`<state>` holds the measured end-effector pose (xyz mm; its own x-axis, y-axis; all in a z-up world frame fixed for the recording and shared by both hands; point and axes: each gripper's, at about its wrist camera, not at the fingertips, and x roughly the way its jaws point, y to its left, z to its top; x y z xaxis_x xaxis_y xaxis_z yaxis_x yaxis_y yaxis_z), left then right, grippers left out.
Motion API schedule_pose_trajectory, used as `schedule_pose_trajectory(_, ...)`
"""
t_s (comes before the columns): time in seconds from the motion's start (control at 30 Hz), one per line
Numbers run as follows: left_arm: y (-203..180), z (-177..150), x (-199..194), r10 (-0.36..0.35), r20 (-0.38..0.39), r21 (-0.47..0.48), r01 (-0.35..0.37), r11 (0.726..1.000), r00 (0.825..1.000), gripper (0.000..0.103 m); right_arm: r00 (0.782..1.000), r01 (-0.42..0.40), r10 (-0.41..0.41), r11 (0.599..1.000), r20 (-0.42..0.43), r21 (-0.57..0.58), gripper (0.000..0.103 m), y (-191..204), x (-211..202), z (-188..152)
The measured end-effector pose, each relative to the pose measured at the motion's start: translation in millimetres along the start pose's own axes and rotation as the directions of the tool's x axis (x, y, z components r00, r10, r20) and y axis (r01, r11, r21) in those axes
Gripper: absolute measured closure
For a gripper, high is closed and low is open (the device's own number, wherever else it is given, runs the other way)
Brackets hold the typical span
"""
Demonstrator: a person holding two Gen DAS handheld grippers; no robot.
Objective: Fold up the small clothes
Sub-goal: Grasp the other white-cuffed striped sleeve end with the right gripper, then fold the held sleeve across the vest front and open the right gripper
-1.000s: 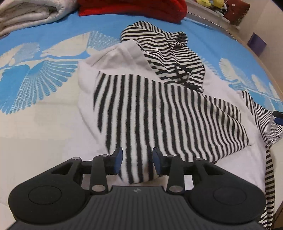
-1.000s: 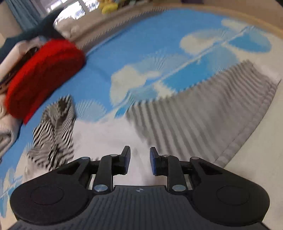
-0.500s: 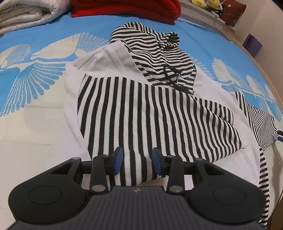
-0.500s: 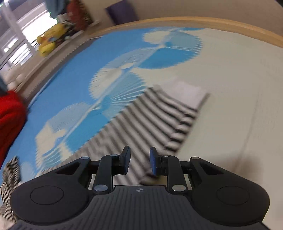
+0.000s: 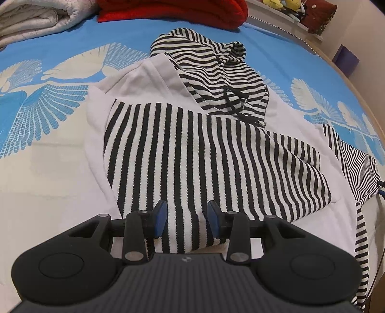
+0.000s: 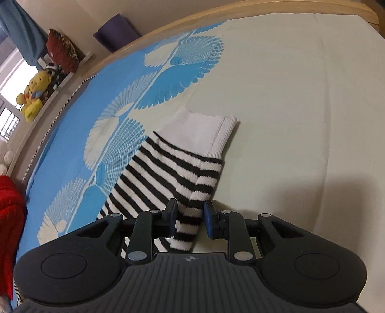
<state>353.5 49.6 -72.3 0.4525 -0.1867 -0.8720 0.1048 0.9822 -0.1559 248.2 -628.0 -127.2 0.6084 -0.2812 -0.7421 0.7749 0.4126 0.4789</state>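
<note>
Striped hoodie [image 5: 211, 154] is spread flat on the bedsheet [image 5: 48, 168], hood toward the red blanket [image 5: 173, 9]. One sleeve [image 6: 173, 173] is stretched sideways off the hoodie, white cuff outermost. Left gripper [image 5: 186, 218] is held over the hoodie's near hem, fingers partly apart, nothing pinched. Right gripper [image 6: 189, 218] is placed astride the sleeve, fingers narrow; whether the cloth is gripped cannot be told.

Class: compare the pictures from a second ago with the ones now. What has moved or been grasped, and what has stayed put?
The right gripper swung along the striped sleeve to its white cuff, its fingers now open astride the fabric. Nothing was gripped or released. The left gripper stays open over the folded striped hoodie, barely moving.
</note>
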Motion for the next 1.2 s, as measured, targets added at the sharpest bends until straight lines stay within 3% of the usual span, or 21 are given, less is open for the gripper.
schedule_pose_trajectory(0.17, -3.6, 4.1, -4.2, 0.003, 0.018, -0.035, -0.002, 0.999, 1.000, 0.062, 1.000, 0.000, 0.000, 1.000, 0.024, -0.019, 0.078, 3.0, 4.3, 0.1)
schedule_pose_trajectory(0.23, -6.2, 7.0, -11.2, -0.005, 0.038, -0.049, 0.006, 0.999, 0.999, 0.062, 0.999, 0.015, -0.012, 0.999, 0.048, -0.050, 0.087, 8.5, 4.8, -2.9)
schedule_pose_trajectory(0.27, -7.8, 8.0, -15.3, -0.007, 0.049, -0.049, 0.010, 0.999, 0.999, 0.062, 0.998, 0.023, -0.019, 0.998, 0.060, -0.065, 0.097, 11.6, 5.8, -4.5)
schedule_pose_trajectory(0.43, -11.0, 10.4, -32.3, -0.017, 0.093, -0.051, 0.022, 0.998, 0.996, 0.062, 0.976, 0.080, -0.041, 0.980, 0.213, -0.181, 0.099, 51.0, -16.3, -24.4)
schedule_pose_trajectory(0.57, -2.7, 11.0, -41.6, -0.015, 0.108, -0.058, 0.021, 0.998, 0.994, 0.062, 0.946, 0.070, 0.051, 0.933, 0.321, -0.354, 0.099, 121.2, -57.3, -59.4)
schedule_pose_trajectory(0.67, 13.7, 12.9, -53.4, -0.018, 0.127, -0.094, 0.030, 0.995, 0.992, 0.062, 0.923, 0.016, 0.191, 0.847, 0.332, -0.532, 0.099, 183.2, -99.5, -108.8)
schedule_pose_trajectory(0.7, 21.5, 13.8, -58.6, -0.022, 0.136, -0.113, 0.038, 0.993, 0.990, 0.062, 0.913, -0.029, 0.266, 0.799, 0.310, -0.600, 0.099, 204.8, -116.9, -130.0)
schedule_pose_trajectory(0.77, 34.2, 14.8, -67.5, -0.023, 0.152, -0.141, 0.045, 0.989, 0.988, 0.062, 0.888, -0.145, 0.415, 0.663, 0.200, -0.734, 0.099, 243.4, -149.7, -178.5)
schedule_pose_trajectory(0.83, 47.4, 16.0, -75.1, -0.022, 0.163, -0.168, 0.049, 0.985, 0.986, 0.062, 0.861, -0.280, 0.508, 0.503, 0.018, -0.818, 0.099, 269.8, -175.4, -228.8)
schedule_pose_trajectory(0.87, 53.5, 16.4, -78.3, -0.023, 0.165, -0.178, 0.052, 0.983, 0.986, 0.062, 0.847, -0.375, 0.516, 0.406, -0.130, -0.833, 0.099, 279.8, -183.3, -255.0)
schedule_pose_trajectory(0.93, 65.4, 16.3, -83.3, -0.023, 0.167, -0.198, 0.057, 0.979, 0.986, 0.062, 0.813, -0.537, 0.427, 0.285, -0.397, -0.794, 0.098, 289.2, -188.0, -302.5)
schedule_pose_trajectory(0.97, 69.0, 16.1, -85.1, -0.023, 0.167, -0.204, 0.057, 0.977, 0.986, 0.062, 0.792, -0.592, 0.359, 0.256, -0.493, -0.765, 0.098, 288.8, -188.5, -324.1)
schedule_pose_trajectory(1.03, 76.7, 15.6, -89.3, -0.022, 0.170, -0.219, 0.060, 0.974, 0.985, 0.062, 0.758, -0.650, 0.269, 0.229, -0.595, -0.724, 0.093, 282.8, -193.3, -352.8)
schedule_pose_trajectory(1.13, 82.1, 14.1, -93.0, -0.021, 0.173, -0.229, 0.061, 0.972, 0.985, 0.062, 0.773, -0.634, 0.246, 0.248, -0.585, -0.733, 0.077, 276.1, -204.6, -360.0)
schedule_pose_trajectory(1.2, 82.7, 14.3, -93.0, -0.018, 0.171, -0.228, 0.058, 0.972, 0.985, 0.062, 0.791, -0.612, 0.253, 0.306, -0.558, -0.729, 0.075, 278.1, -207.8, -352.3)
